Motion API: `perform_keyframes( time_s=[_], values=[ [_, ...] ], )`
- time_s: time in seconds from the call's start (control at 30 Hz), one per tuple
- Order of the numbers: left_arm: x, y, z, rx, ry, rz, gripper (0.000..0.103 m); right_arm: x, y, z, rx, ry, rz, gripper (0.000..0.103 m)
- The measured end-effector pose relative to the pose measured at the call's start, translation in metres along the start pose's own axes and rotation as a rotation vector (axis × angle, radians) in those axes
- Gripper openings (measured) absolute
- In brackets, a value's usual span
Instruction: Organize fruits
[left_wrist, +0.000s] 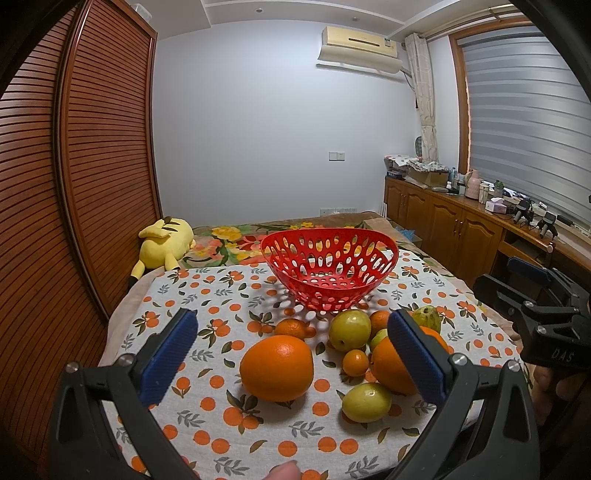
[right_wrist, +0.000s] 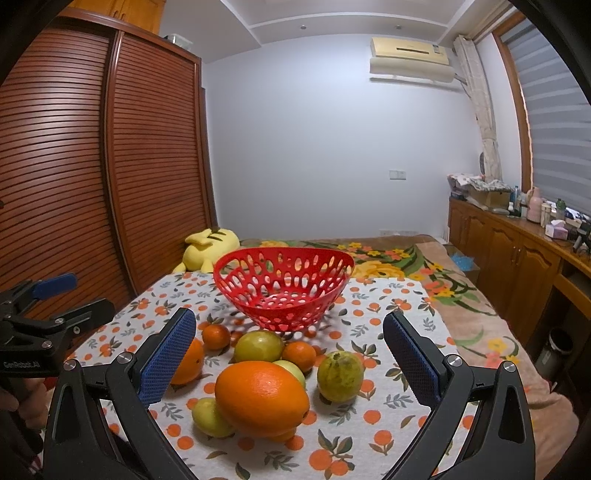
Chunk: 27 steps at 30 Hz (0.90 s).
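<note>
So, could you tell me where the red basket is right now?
The red basket sits empty at the far middle of the patterned cloth, just behind the cluster of fruit.

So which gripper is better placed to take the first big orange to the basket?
Probably left: the left gripper is open with a large orange centred between its fingers and the empty red basket straight ahead.

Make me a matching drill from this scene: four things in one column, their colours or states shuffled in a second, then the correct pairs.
Column 1:
1. basket
2. plush toy
3. left hand-held gripper
4. air conditioner

Column 2:
A. open, holding nothing
B. yellow, lying on the bed
C. red, no fruit inside
D. mounted high on the wall

Pairs: 1-C, 2-B, 3-A, 4-D
</note>
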<state>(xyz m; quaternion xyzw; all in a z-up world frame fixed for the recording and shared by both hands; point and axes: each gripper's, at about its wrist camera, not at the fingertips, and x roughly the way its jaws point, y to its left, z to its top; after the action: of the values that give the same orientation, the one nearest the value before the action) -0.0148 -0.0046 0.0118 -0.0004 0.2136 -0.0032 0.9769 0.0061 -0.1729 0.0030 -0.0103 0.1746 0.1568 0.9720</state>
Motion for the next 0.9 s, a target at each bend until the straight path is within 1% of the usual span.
perform_keyframes(
  time_s=[0.27, 0.5, 0.73, 0.8, 0.9],
  values=[
    [-0.001, -0.001, -0.001, -0.001, 0.001, -0.001, 0.103, 0.0, 0.006, -0.001, -0.003, 0.006, 0.007, 0.103],
    [0.001, 0.0, -0.007, -0.003, 0.01, 0.0, 0.103, 0.008, 0.0, -0.006, 0.0, 0.024, 0.018, 0.103],
    [0.015, 0.005, -0.02, -0.017, 0.05, -0.012, 0.103, 0.02, -0.003, -0.017, -0.001, 0.068, 0.037, 0.103],
    [0.019, 0.007, -0.026, -0.018, 0.051, -0.009, 0.103, 0.025, -0.003, -0.021, -0.007, 0.088, 0.046, 0.103],
    [0.029, 0.008, -0.034, -0.021, 0.082, -0.017, 0.103, 0.034, -0.002, -0.027, -0.014, 0.12, 0.058, 0.103]
  ],
)
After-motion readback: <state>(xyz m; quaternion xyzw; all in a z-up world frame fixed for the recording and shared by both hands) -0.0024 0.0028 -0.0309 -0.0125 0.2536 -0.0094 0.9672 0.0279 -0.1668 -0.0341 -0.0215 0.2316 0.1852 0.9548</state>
